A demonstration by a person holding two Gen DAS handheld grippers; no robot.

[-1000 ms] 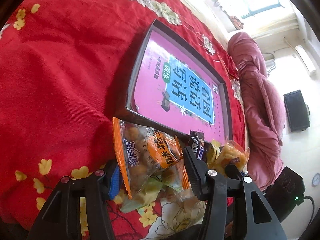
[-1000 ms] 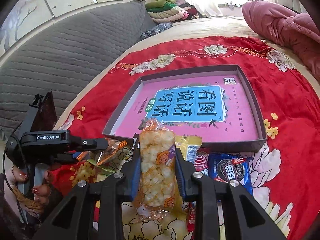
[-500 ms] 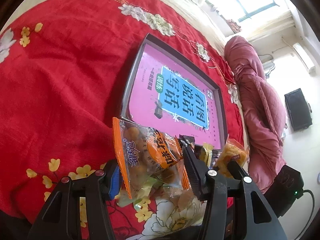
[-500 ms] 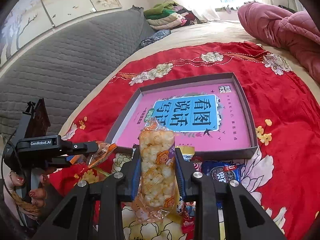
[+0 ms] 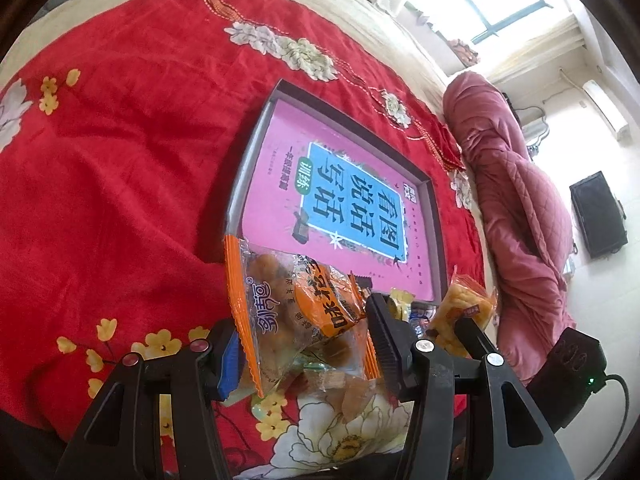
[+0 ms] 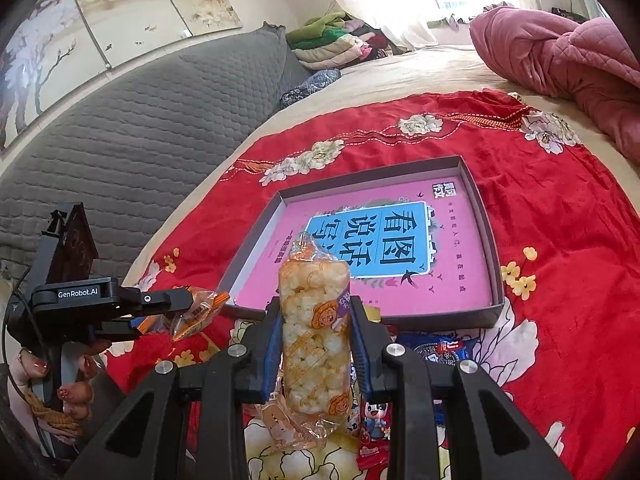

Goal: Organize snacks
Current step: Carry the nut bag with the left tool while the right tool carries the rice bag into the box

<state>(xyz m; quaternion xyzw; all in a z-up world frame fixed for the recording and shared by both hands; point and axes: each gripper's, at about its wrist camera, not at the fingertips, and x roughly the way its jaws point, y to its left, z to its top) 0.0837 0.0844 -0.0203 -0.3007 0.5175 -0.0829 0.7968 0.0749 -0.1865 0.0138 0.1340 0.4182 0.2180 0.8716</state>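
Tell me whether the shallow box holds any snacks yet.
None yet. The shallow box shows only its pink printed floor; both tools hold their packets short of its near wall.

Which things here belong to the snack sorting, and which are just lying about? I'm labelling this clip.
Job: orange snack bag in left gripper; puffed rice pack in right gripper; grey tray; loose snacks.
Lying about: pink quilt; folded clothes.

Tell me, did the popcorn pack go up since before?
Yes. The popcorn pack, clamped in the right gripper, rose: the tray and cloth beneath look smaller and farther now.
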